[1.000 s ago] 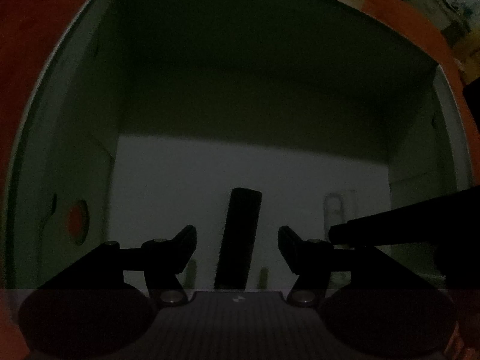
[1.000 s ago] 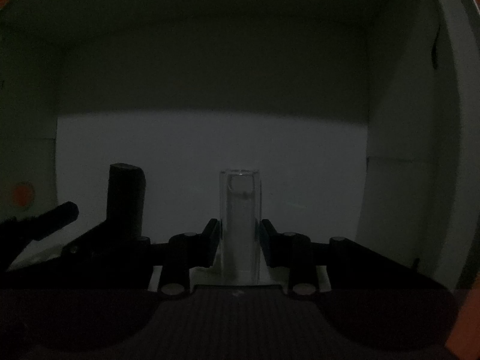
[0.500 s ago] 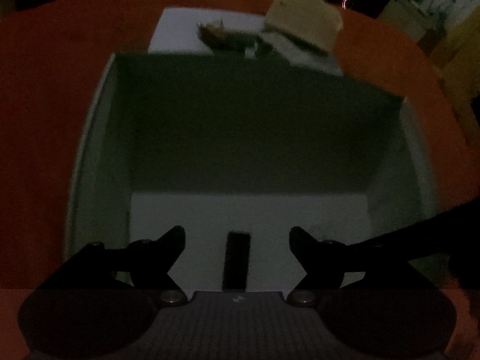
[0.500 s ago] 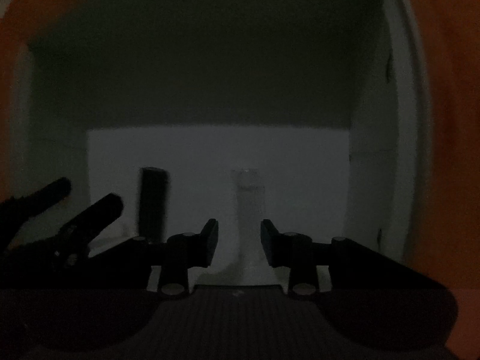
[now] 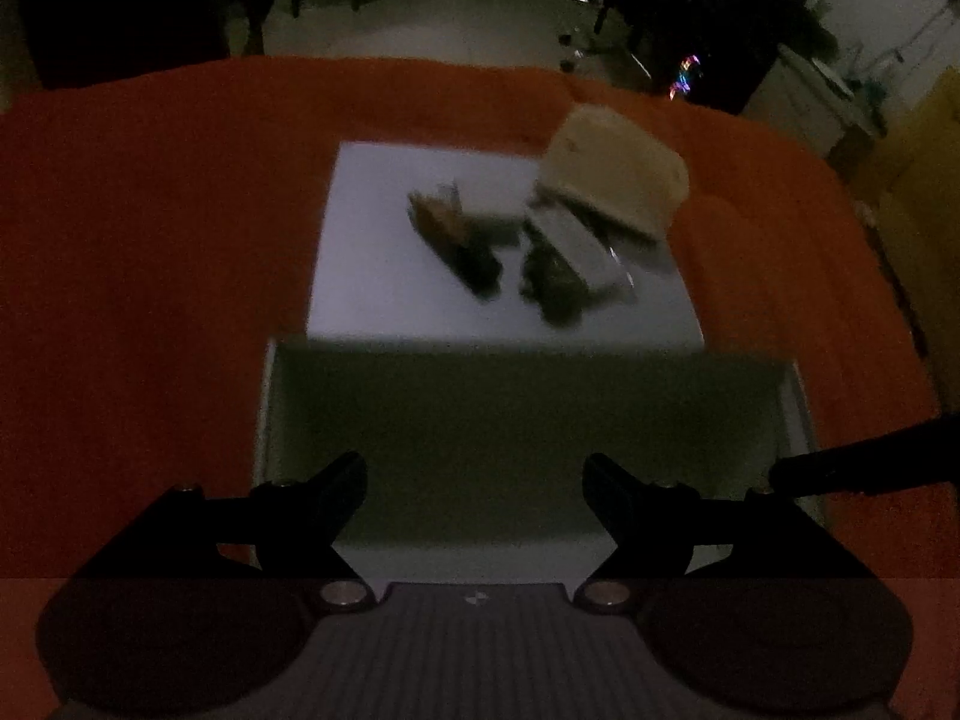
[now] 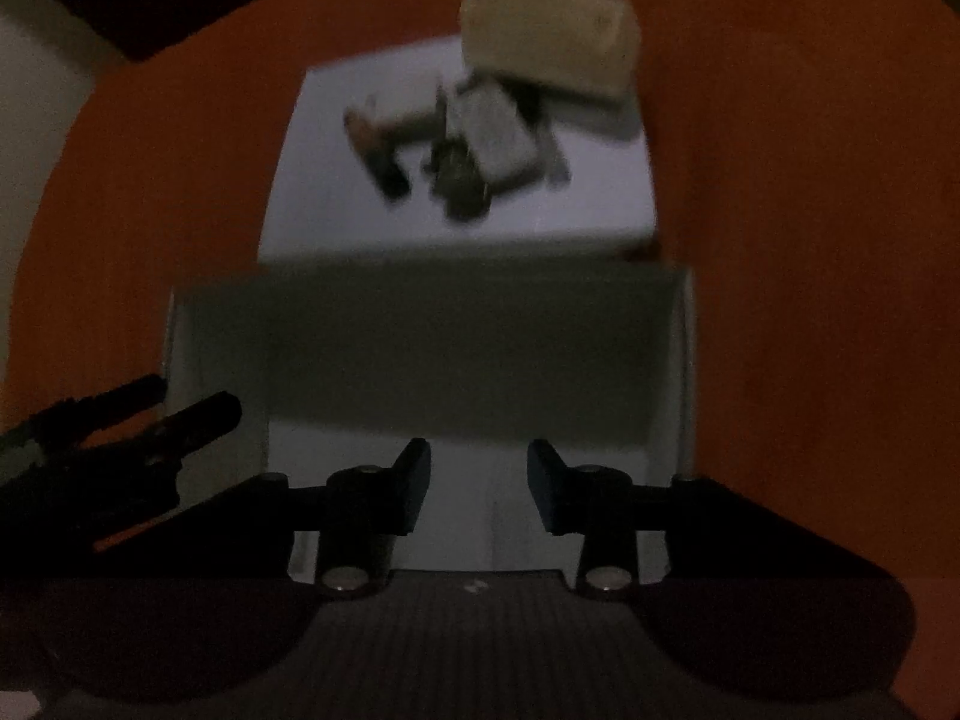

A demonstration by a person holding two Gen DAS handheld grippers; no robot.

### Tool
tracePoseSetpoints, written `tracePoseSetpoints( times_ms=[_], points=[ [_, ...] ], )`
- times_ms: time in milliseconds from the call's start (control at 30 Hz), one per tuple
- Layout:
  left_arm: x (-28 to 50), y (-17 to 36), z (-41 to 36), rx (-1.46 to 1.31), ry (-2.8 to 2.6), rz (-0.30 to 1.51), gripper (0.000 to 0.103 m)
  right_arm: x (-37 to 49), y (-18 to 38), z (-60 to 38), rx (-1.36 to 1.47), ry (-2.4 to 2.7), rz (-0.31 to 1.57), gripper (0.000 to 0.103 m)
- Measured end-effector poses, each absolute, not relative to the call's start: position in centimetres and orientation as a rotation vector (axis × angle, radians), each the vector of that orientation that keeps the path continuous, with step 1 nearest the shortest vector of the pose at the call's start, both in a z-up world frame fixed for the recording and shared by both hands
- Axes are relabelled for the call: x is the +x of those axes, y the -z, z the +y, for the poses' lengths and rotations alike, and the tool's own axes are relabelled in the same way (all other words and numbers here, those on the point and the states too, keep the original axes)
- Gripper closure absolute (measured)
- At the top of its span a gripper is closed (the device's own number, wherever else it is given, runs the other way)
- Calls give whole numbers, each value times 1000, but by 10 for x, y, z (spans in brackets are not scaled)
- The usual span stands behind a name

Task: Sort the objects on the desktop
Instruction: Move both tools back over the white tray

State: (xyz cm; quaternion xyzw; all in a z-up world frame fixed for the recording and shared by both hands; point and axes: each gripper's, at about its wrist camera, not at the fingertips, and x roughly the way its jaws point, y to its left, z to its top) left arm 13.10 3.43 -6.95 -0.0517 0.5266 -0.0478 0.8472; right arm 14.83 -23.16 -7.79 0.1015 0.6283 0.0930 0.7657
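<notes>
Both grippers are hovering over the near edge of a white box [image 5: 528,420] sitting on the orange-covered bench [image 5: 150,240]. The left gripper [image 5: 474,474] is showing its fingers spread wide with nothing between them; the right gripper [image 6: 479,468] is likewise released and empty, its fingers parted over the box's pale floor. From the right wrist view, the left gripper is poking in at 9 o'clock.

Judging by the pictures, the sorting is only partly done. Beyond the box, toward 12 o'clock, a white sheet [image 5: 372,276] is still carrying a small pile: a tan block [image 5: 618,180] at its 1 o'clock corner, a flat grey case [image 5: 576,246] just beside it, a dark crumpled thing [image 5: 552,288] touching the case, and a brown-and-black stick [image 5: 450,234] to their left. These look like what is left to move.

The light is very dim and both views are smeared, so what the pile's things really are is hard to tell. The grippers' own bodies are covering the near part of the box floor, so whatever is lying in there is hidden.
</notes>
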Motion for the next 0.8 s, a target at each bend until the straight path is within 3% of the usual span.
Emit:
tracePoseSetpoints(
  times_ms=[267, 800],
  points=[
    [191, 66, 46, -101, 42, 1117, 21, 209, 60, -251, 176, -169, 1296, 63],
    [303, 128, 49, -147, -19, 1194, 21, 306, 147, -259, 85, -124, 1347, 63]
  ],
)
